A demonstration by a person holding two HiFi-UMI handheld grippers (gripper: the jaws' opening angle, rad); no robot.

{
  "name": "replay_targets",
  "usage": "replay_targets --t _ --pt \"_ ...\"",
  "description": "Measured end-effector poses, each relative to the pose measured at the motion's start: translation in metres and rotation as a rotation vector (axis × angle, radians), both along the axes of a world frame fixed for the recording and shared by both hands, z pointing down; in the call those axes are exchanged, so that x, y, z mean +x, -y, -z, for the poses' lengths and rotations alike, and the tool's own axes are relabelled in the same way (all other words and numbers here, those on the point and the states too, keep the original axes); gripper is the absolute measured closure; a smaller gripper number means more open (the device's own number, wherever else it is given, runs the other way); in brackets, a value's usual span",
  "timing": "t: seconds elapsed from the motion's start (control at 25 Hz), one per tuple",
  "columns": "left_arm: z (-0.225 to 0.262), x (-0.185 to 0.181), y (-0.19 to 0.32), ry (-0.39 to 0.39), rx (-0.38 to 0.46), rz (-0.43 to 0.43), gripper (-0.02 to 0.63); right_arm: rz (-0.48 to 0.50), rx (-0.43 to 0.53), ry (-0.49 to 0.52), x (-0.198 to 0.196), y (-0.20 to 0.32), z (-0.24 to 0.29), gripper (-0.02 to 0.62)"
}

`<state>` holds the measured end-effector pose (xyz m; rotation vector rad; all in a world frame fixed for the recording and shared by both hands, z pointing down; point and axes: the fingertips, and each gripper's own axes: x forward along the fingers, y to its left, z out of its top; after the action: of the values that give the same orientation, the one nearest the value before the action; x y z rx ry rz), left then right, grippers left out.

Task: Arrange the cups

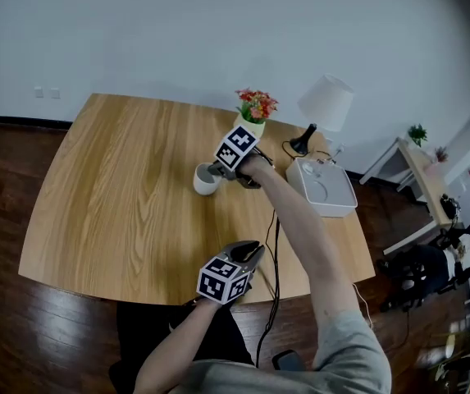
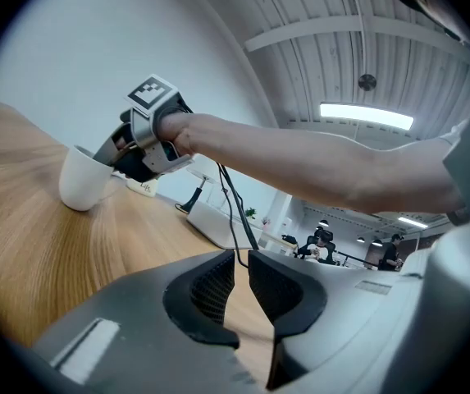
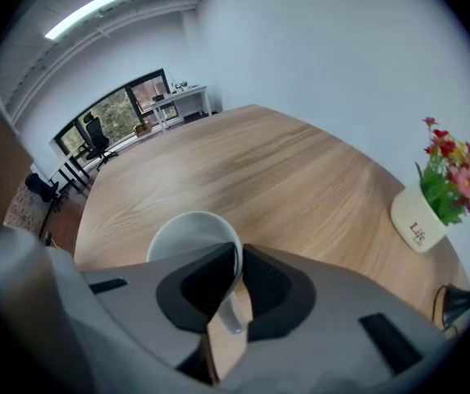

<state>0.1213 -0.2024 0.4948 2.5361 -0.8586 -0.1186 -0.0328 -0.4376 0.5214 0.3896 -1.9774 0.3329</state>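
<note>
Nearest, at the bottom middle of the head view, the left gripper (image 2: 241,261) lies level over the near edge of the wooden table (image 1: 120,195). Its jaws are drawn almost together, with only a slit between the pads and nothing in it, and it takes no part in the work.

Further in, just right of the centre of the head view, the right gripper (image 3: 239,257) points steeply down onto a white cup (image 3: 187,230). The cup stands upright on the table. The jaws are pinched on its wall, one pad inside the rim and the other outside, and the cup's handle shows just below the pads. It is the only cup that can be seen in any view.

Beyond it, toward the top of the head view, a small white pot of red and orange flowers (image 3: 419,220) stands near the cup. A black-stemmed lamp with a white shade (image 1: 326,103) and a flat white box (image 1: 326,189) sit to the right. A dark cable (image 1: 276,245) runs down toward the near edge.

The step in hand looks like the grasp, with the cup gripped but not yet lifted. The next move probably calls for a straight lift. The pinch must stay firm, since a hold on a thin rim may let the cup swing. Then comes a carry clear of the flower pot and cable to wherever the cup belongs.
</note>
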Motion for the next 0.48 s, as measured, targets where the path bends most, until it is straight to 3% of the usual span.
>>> replay_targets --t 0.2,0.48 --pt "-0.001 -0.005 0.002 -0.024 -0.013 0.000 0.554 -0.046 0.002 0.023 0.048 -0.009 0.009 0.558" --pt "-0.001 -0.003 -0.001 0.005 0.005 -0.006 0.554 -0.064 0.024 0.041 0.135 -0.047 0.044 0.558"
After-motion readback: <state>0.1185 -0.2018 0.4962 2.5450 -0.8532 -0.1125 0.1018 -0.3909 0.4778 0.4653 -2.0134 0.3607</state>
